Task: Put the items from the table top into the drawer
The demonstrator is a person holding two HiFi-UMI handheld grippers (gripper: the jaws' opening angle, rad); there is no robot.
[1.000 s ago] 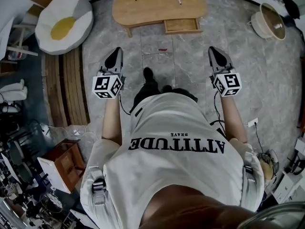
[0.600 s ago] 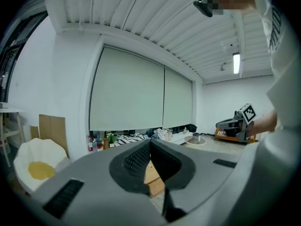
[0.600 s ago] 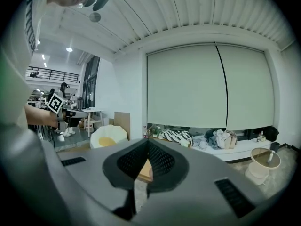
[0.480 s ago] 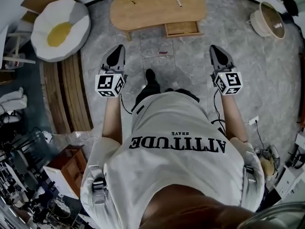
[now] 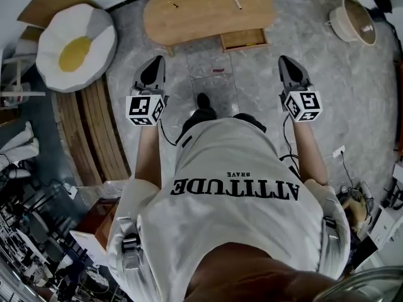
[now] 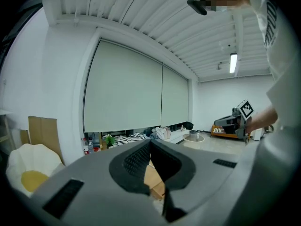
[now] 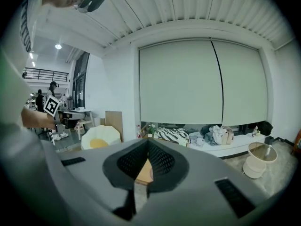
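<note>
Pen (image 5: 236,0) and a small piece (image 5: 173,5) lie on the wooden table (image 5: 201,19), pen toward its right end, piece toward its left. The drawer (image 5: 243,39) hangs open at the table's near edge, right of centre. Left gripper (image 5: 155,67) and right gripper (image 5: 286,65) are well short of the table over grey floor (image 5: 208,58). Both point at the table with jaws together and nothing between them.

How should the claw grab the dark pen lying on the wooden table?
Probably by its middle, coming down from above. The pen lies flat on the table and is long and thin, so squeezing across its narrow width should hold it best.
</note>
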